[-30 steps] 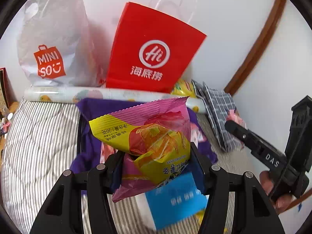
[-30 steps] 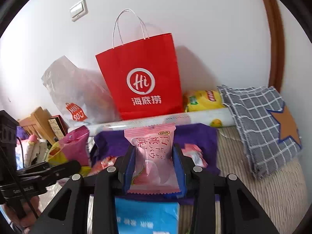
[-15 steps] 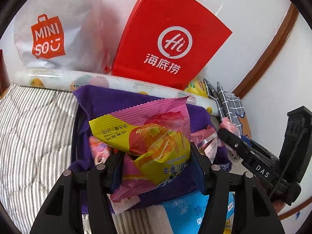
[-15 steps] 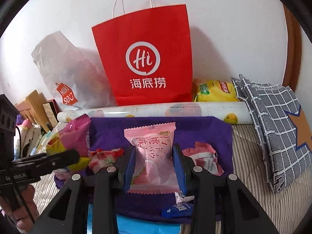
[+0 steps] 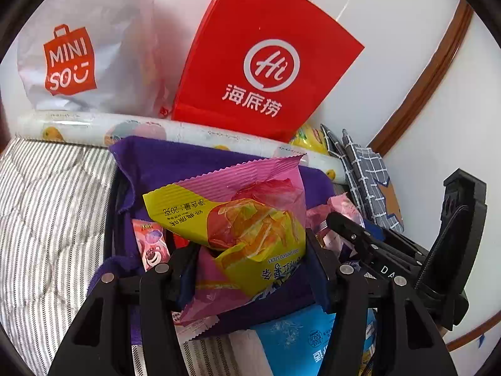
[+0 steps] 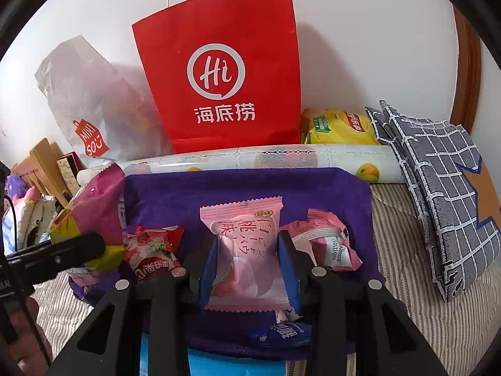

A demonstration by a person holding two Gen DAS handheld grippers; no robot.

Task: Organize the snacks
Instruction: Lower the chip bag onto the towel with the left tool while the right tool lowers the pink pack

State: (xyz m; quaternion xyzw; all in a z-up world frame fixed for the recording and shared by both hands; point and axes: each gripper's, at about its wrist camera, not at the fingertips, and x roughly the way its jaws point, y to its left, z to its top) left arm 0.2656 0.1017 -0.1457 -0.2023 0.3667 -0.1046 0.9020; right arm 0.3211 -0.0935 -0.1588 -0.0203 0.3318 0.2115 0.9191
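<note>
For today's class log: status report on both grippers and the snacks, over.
Left gripper shut on yellow-pink potato stick pack. Right gripper shut on pink peach snack. Both above purple cloth. Nothing blocking.

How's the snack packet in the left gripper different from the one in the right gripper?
The potato stick packet in the left gripper is yellow and magenta; the peach jelly packet in the right gripper is pale pink. The potato stick packet sits tilted and crumpled, the peach jelly packet upright and flat. The potato stick packet looks bulkier. Both are sealed, crimp-edged and clamped over the purple cloth.
</note>
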